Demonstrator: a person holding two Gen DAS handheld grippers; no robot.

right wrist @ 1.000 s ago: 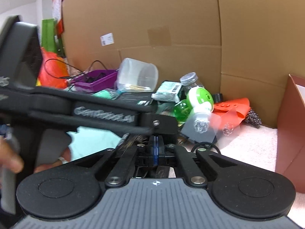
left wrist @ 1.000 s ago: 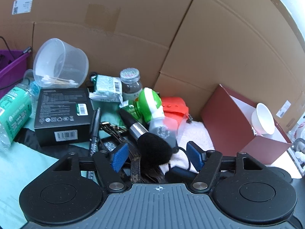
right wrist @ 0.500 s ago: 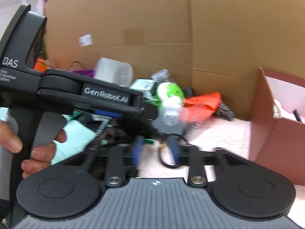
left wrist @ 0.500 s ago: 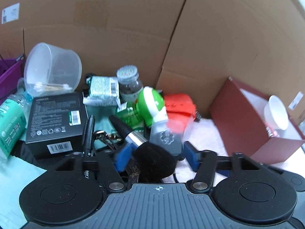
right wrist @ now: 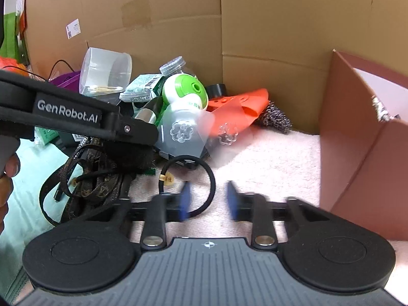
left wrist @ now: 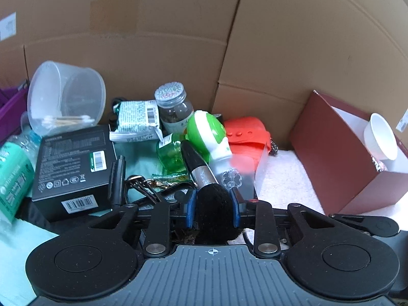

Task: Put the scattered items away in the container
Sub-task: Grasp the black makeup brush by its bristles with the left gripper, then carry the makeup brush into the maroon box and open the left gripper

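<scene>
Clamping the black bristle head of a makeup brush point(left wrist: 213, 213) between the blue pads of the left gripper point(left wrist: 213, 213), fingers point(left wrist: 190, 210) closed in against the fluff on both sides; silver ferrule and dark handle slanting up and away toward a green-and-white plastic bottle point(left wrist: 207, 134). Lying low in the clutter, brush head just over a tangle of brown straps point(right wrist: 86, 178). Hovering with fingers point(right wrist: 185, 200) spread apart and gripping nothing, the right gripper point(right wrist: 207, 200), above a pink fluffy towel point(right wrist: 267, 158), a black hair tie point(right wrist: 187, 186) looped right beside the left pad. Standing open at the right, a dark red cardboard box point(left wrist: 339, 153), a white paper cup point(left wrist: 381, 137) inside. Crowding the left side: black retail box point(left wrist: 72, 163), clear plastic tub point(left wrist: 66, 99) on its side with cotton swabs within, glass jar point(left wrist: 176, 109) with a sparkly lid, orange silicone piece point(left wrist: 246, 136), steel scourer point(right wrist: 275, 119) against the cardboard wall point(left wrist: 178, 38).
</scene>
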